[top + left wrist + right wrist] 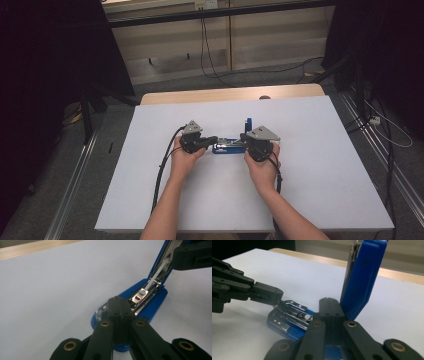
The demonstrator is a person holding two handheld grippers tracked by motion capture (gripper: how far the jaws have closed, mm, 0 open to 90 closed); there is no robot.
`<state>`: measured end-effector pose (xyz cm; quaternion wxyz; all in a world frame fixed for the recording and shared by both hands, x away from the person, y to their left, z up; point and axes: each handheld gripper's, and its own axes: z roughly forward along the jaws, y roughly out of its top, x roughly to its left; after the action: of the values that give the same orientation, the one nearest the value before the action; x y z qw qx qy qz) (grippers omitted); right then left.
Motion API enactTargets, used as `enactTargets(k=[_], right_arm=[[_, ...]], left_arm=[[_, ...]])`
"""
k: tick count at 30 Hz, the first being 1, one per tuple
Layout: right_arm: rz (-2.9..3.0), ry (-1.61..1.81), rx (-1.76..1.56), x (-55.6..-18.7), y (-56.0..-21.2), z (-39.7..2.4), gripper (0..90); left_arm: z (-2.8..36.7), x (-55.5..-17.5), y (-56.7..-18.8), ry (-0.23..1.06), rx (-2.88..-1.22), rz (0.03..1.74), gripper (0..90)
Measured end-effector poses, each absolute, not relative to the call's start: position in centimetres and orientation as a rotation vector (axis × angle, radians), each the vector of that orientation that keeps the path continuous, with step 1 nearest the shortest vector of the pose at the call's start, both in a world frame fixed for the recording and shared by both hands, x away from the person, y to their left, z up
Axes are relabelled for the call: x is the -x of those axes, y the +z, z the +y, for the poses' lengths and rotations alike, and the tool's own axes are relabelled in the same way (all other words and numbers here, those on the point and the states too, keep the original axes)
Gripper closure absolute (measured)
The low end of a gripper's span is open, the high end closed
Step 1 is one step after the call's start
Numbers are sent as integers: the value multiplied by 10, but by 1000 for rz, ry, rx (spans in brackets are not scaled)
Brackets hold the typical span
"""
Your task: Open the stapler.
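A blue stapler (pixel 227 146) lies opened in the middle of the white table (pixel 310 170). Its blue lid (pixel 364 277) stands upright, and the metal magazine (pixel 292 308) is bare along the base. My left gripper (pixel 213 140) is shut, with its tip (pixel 274 298) touching the front end of the magazine. In its own view its joined jaws (pixel 119 307) cover the stapler's (pixel 147 305) front. My right gripper (pixel 244 141) is shut, its tip (pixel 331 306) right at the foot of the lid by the hinge. The right gripper (pixel 192 255) also appears against the raised lid.
A wooden strip (pixel 225 94) runs along the table's far edge, with a small round thing (pixel 265 97) on it. Cables (pixel 207 50) lie on the floor behind. Dark stands (pixel 90 105) flank the table. White surface lies open all round the stapler.
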<state>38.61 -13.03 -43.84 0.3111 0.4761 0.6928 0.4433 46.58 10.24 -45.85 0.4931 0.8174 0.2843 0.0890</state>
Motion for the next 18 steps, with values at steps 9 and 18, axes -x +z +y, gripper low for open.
enactTargets(k=[9,18], right_arm=[[1818,1146,-1240,-387,-424,-137,900],[1740,1062,-1326,-393,-424,-189,900]], left_arm=[[102,-466,-458,223,-1986,687,900],[102,-465,-457,221,-1996,684,900]])
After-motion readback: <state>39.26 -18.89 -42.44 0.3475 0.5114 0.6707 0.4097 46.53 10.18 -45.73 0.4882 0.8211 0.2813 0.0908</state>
